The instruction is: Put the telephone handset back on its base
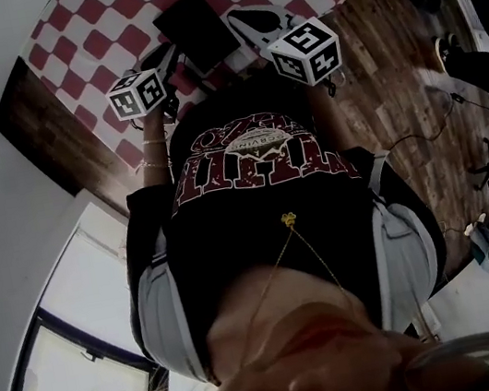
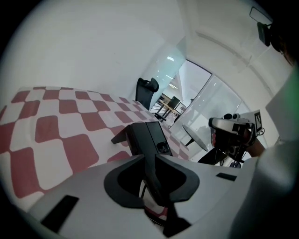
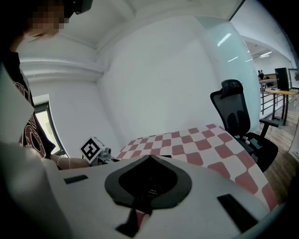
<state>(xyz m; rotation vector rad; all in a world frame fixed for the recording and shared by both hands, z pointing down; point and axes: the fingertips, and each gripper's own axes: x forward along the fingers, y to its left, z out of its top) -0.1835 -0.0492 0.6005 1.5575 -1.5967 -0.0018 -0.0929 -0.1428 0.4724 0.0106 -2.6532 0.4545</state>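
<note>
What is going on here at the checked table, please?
A person stands over a red-and-white checked tablecloth, holding a two-jaw gripper in each hand. Both are aimed toward the black angled telephone base on the cloth. The left gripper has its jaws partly apart round something narrow and dark, perhaps the handset; whether it is gripped is unclear. The right gripper has its jaws together.

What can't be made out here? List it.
Handset: whether it lies on the telephone base is unclear; head view is too dark and small, left gripper view shows only the base's end.
Coil, possibly cord: left gripper view, only a sliver under the left claw; housing hides the rest.
Print behind the right claw: right gripper view, too small.
</note>
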